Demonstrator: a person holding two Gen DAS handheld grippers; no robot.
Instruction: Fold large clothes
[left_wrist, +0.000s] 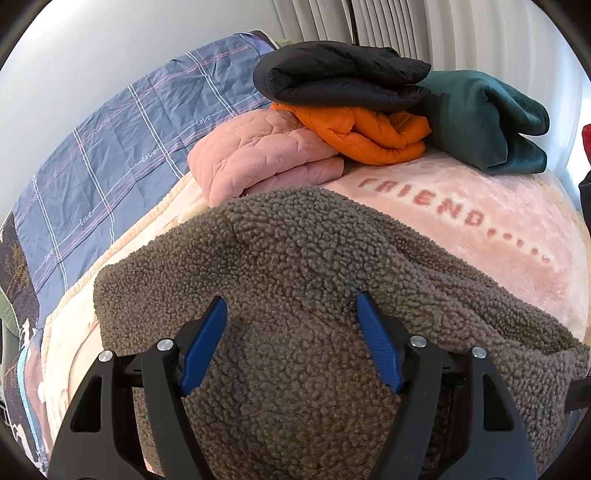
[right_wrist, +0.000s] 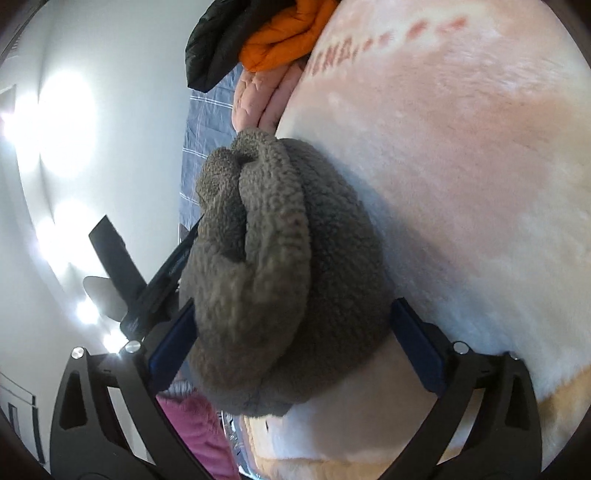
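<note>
The fuzzy brown fleece (left_wrist: 295, 295) lies folded on the pink blanket (left_wrist: 480, 229) that covers the bed. The blanket has the word FRIEND on it.

The left gripper (left_wrist: 291, 343) hangs right over the fleece and points down at it. Its two blue fingers (left_wrist: 203, 347) stand apart, one on each side of a patch of fleece. I cannot tell if the tips press into the fuzz or only float above it.

The right gripper (right_wrist: 291, 347) is tipped on its side. Its blue fingers (right_wrist: 417, 347) are as wide as they go. The thick rolled end of the fleece (right_wrist: 266, 266) sits between them. It seems to touch the left finger, but I cannot tell for sure that they are not squeezing it.

Farther back on the bed is a pile of folded clothes. A black jacket (left_wrist: 340, 74) lies on an orange jacket (left_wrist: 369, 136). A pink quilted jacket (left_wrist: 258, 158) sits beside them, and a dark green top (left_wrist: 487, 118) is on the other side. A blue checked sheet (left_wrist: 110, 147) covers the far part of the bed.
</note>
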